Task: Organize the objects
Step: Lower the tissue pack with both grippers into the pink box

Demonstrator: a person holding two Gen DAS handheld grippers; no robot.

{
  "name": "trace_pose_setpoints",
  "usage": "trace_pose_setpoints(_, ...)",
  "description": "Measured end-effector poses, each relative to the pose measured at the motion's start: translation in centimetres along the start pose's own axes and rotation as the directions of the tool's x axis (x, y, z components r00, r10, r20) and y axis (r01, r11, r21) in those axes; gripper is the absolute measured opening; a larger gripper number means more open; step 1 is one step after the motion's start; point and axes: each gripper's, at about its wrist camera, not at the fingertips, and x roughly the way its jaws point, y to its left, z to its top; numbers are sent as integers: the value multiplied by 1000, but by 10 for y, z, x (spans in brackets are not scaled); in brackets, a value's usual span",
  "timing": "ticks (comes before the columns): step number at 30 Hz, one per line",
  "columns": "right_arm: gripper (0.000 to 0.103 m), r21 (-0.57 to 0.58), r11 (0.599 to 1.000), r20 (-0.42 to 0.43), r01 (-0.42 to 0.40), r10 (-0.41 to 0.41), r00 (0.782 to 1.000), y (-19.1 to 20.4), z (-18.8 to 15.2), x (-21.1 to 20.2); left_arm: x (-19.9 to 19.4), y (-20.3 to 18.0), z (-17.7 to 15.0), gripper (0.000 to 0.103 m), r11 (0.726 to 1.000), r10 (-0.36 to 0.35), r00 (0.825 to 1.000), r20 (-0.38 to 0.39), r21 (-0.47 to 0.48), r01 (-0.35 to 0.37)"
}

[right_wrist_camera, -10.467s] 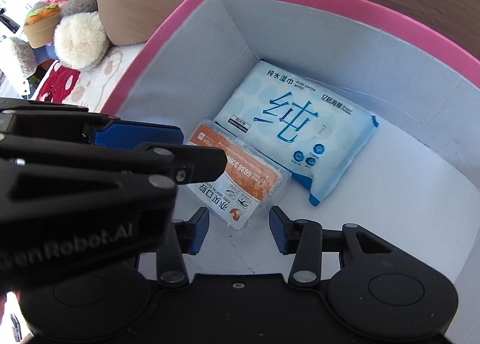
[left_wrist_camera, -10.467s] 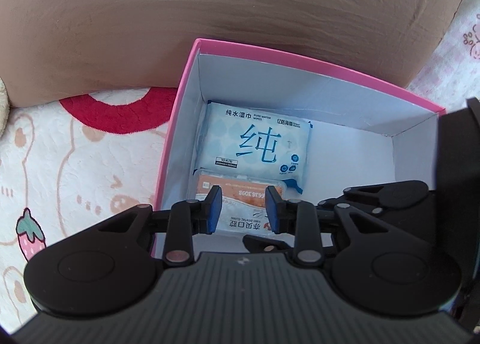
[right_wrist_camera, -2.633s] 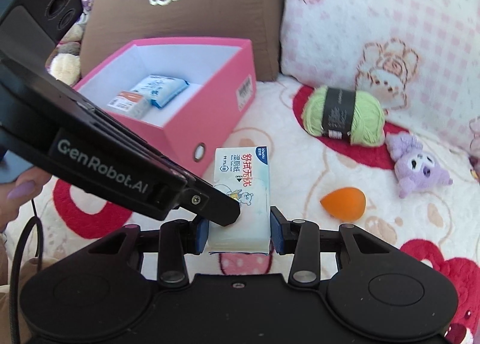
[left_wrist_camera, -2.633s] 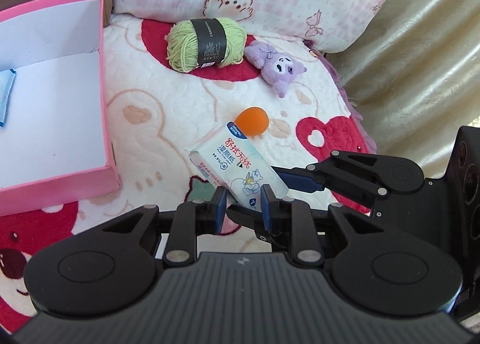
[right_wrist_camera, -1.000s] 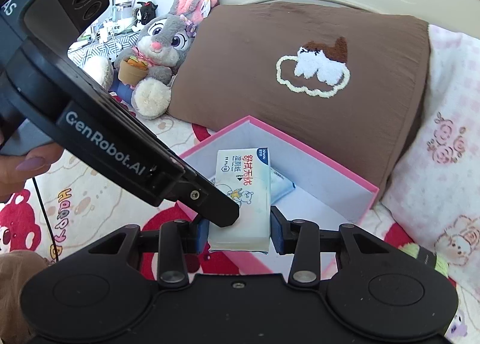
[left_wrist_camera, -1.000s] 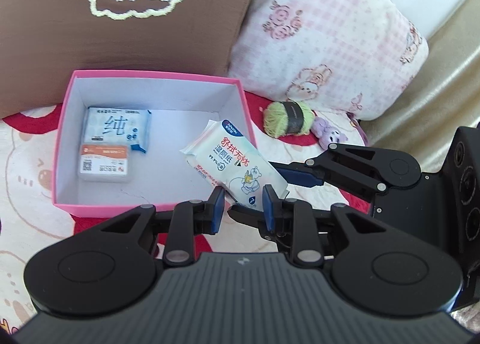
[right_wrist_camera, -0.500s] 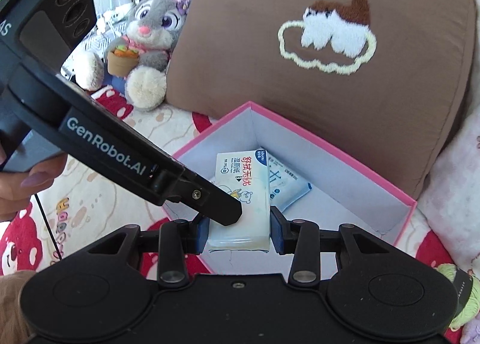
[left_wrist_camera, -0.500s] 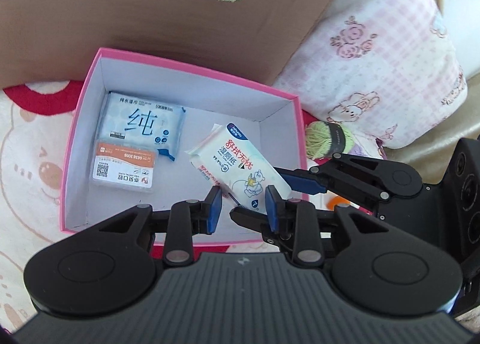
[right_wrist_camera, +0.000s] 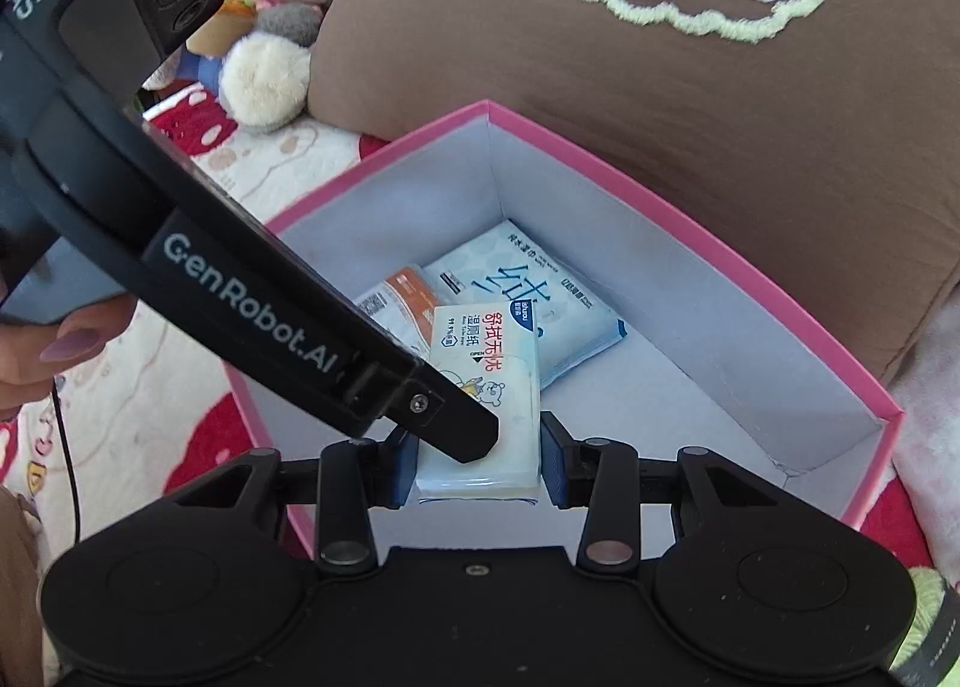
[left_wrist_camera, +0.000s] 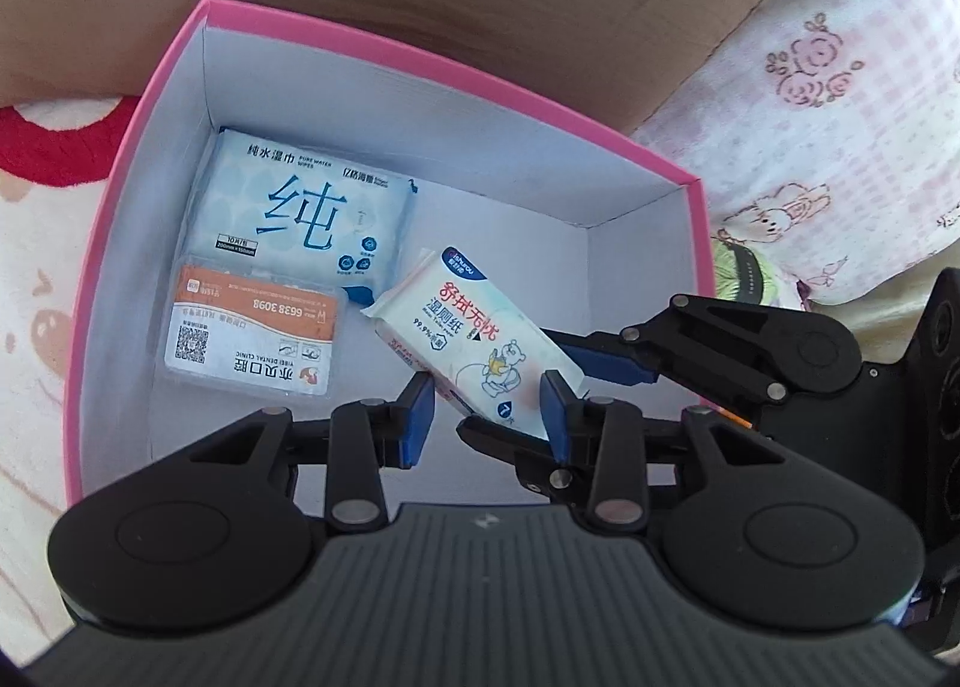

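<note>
Both grippers have carried the wet-wipe pack from the bedspread over to the pink box and are now lowering it inside; a second ago it hung above the near rim, now it sits low over the white box floor, right of centre. The left gripper has just been opening its jaws: in the left wrist view its blue pads stand apart from the pack's near end, which lies between them but looks unpressed, so that side has let go. The right gripper grasps the pack across its short end, both pads pressed against its sides. One left finger rests on or just over the pack's top face in the right wrist view; contact cannot be told.

Judgement: the handover to the box is nearly done, only the right jaws need to release, then both pull out.

Pack look: soft white plastic sleeve, red Chinese lettering, small cartoon bear, blue corner tab, crimped far edge. It is tilted, far end pointing toward the two items already in the box. Those are a blue wipes pack flat at the far left and an orange-and-white floss box just in front of it, touching or overlapping its near edge. The tilted pack's far corner is just beside both, apart from the floss box. Behind the box is a brown cushion; green yarn peeks past the right wall.
</note>
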Motion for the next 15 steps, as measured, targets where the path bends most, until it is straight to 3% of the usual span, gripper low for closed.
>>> trace_pose_setpoints(15,45,-138,989,-179,-56,31,983,-4,3,41,28,12,-1,40,996,74,997,-26,60,-72)
